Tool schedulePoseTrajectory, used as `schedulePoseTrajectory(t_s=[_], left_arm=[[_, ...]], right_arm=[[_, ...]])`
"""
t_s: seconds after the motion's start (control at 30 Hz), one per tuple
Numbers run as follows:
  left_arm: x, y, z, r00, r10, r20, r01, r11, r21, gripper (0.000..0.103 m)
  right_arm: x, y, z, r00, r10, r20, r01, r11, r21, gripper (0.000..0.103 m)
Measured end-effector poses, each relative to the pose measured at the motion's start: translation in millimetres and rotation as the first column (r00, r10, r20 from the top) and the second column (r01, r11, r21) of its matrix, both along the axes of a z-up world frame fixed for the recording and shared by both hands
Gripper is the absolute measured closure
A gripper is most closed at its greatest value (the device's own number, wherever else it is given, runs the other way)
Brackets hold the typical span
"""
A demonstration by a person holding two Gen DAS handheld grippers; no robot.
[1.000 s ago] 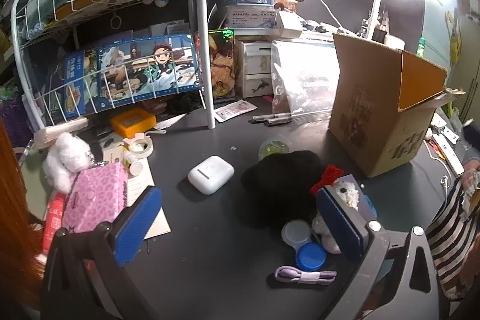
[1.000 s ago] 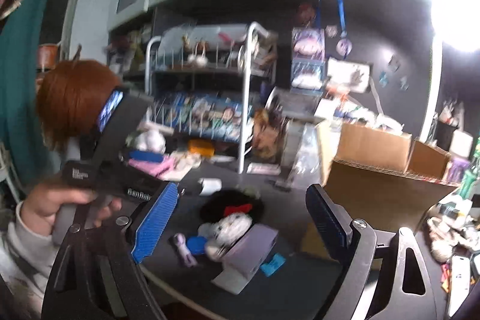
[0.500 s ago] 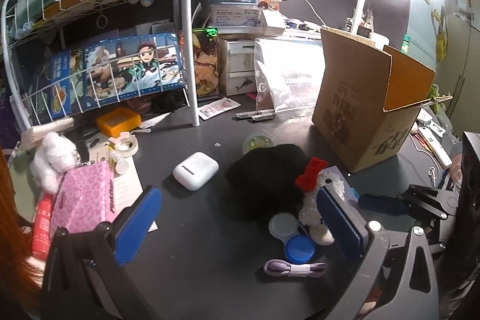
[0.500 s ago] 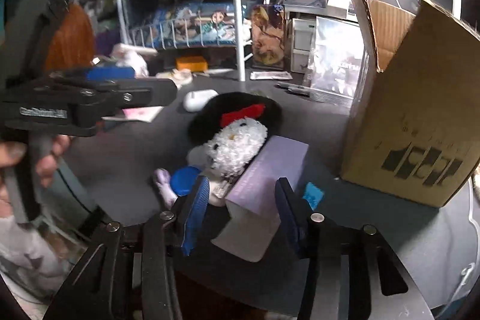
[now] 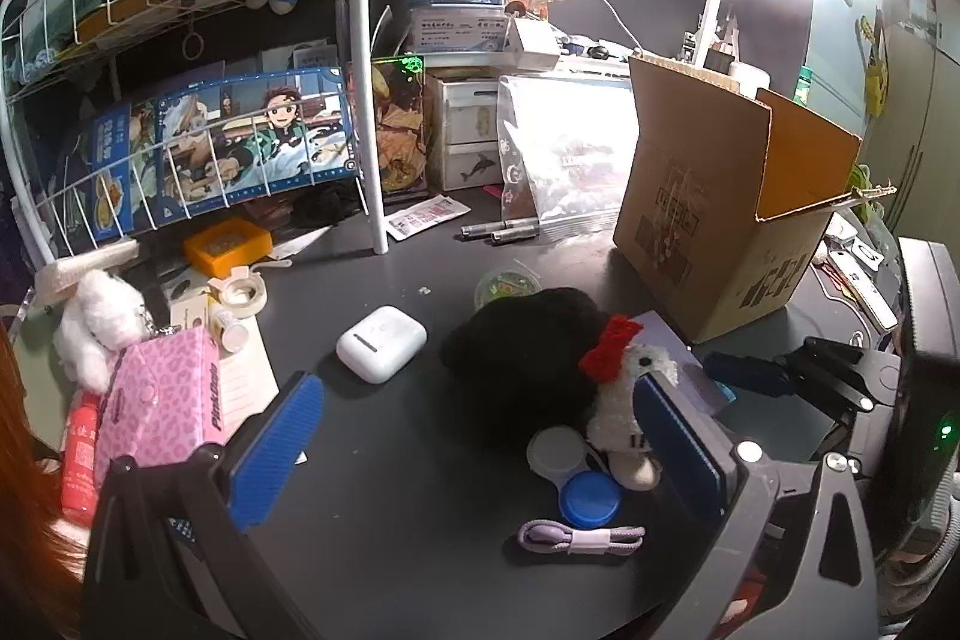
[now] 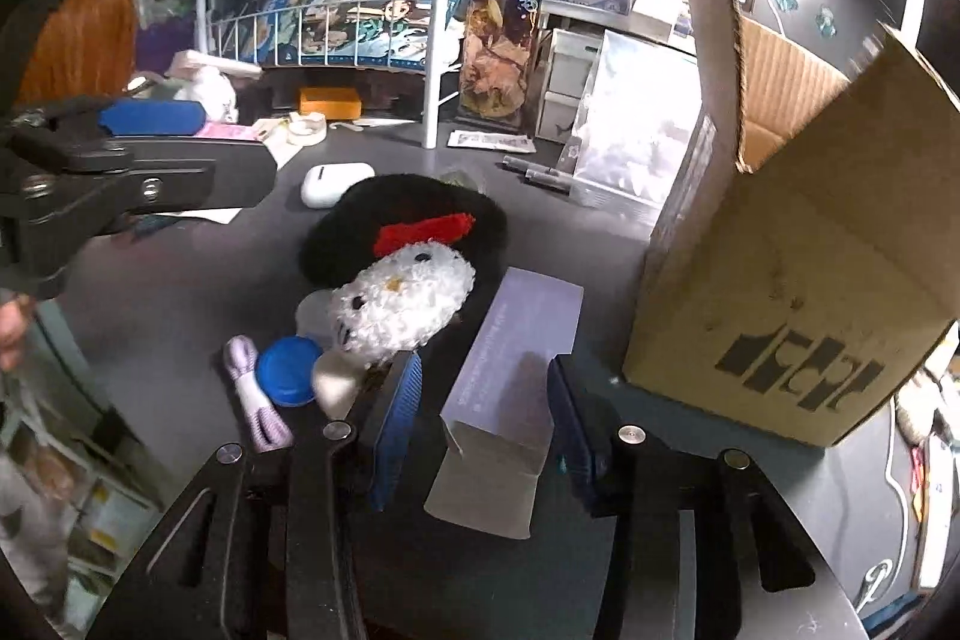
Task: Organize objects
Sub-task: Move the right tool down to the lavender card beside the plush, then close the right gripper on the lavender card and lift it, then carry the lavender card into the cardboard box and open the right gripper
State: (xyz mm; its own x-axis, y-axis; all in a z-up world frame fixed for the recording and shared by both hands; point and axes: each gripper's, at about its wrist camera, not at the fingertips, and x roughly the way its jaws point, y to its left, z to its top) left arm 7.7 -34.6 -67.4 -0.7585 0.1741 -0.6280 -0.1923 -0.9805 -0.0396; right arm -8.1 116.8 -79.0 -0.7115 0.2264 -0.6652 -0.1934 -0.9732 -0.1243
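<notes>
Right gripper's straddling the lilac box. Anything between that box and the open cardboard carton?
Nothing visible does. The lilac box sits between the right gripper fingers, and only bare dark tabletop separates it from the cardboard carton. The white plush lies on the box's other side, away from the carton.

Lavender carton (image 6: 515, 370) lies open-flapped beside white plush (image 6: 402, 304).

pink leopard pouch (image 5: 157, 403): "PinkDoor", approx

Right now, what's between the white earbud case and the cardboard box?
In the left wrist view, a black fuzzy plush fills most of the stretch between the earbud case and the cardboard box, with a small green tub at its far edge.
</notes>
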Motion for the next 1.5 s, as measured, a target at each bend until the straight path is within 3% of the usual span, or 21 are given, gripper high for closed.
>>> schedulePoseTrajectory(t_s=[0.13,0.23,0.3,0.4,0.5,0.7,0.83,0.97,1.17,1.23,1.4,1.5], left_arm=[[-0.3,-1.5,1.0,1.000,0.005,0.007,-0.005,1.000,0.003,0.000],[-0.5,-2.9,2.7,1.000,0.004,0.004,-0.004,1.000,0.009,0.000],[-1.5,-3.2,3.8,1.000,0.000,0.003,0.000,1.000,0.015,0.000],[-4.7,-1.2,5.3,1.000,-0.016,0.009,0.016,1.000,0.022,0.000],[-9.6,2.8,8.1,0.999,-0.044,0.027,0.043,0.999,0.021,0.000],[-20.5,18.4,24.9,0.987,-0.157,0.038,0.156,0.987,0.043,0.000],[-29.6,28.0,39.4,0.974,-0.222,0.045,0.219,0.974,0.063,0.000],[-35.6,26.4,50.6,0.964,-0.259,0.061,0.252,0.962,0.101,0.000],[-38.1,7.0,74.0,0.959,-0.276,0.055,0.261,0.945,0.198,0.001],[-38.8,2.3,82.8,0.958,-0.284,0.046,0.268,0.939,0.216,0.001],[-46.4,2.6,104.6,0.950,-0.309,0.046,0.290,0.928,0.236,0.017],[-52.7,10.2,118.6,0.949,-0.314,0.039,0.298,0.929,0.219,0.019]], right_arm=[[-5.5,4.2,-1.7,0.999,-0.031,0.009,0.031,0.999,0.019,0.062],[-7.0,9.7,-5.0,0.999,-0.050,0.017,0.050,0.999,0.016,0.055],[-9.8,10.7,-9.2,0.999,-0.043,0.031,0.043,0.999,0.007,0.055],[-13.9,8.8,-14.8,0.998,-0.036,0.051,0.035,0.999,0.017,0.065],[-13.3,10.4,-13.1,0.998,-0.041,0.045,0.041,0.999,0.016,0.068],[-2.1,16.1,12.0,0.999,-0.024,-0.029,0.024,1.000,0.014,0.070],[3.6,14.1,33.6,0.995,0.049,-0.092,-0.051,0.998,-0.023,0.070],[5.9,6.7,58.3,0.968,0.161,-0.194,-0.180,0.980,-0.088,0.070],[-1.1,-14.0,90.8,0.910,0.296,-0.292,-0.317,0.948,-0.027,0.070],[-5.7,-16.4,99.5,0.895,0.323,-0.306,-0.344,0.939,-0.015,0.070],[-9.5,-16.9,120.0,0.867,0.360,-0.344,-0.368,0.929,0.045,0.070],[-8.8,-8.8,129.3,0.862,0.356,-0.361,-0.358,0.932,0.064,0.070]])
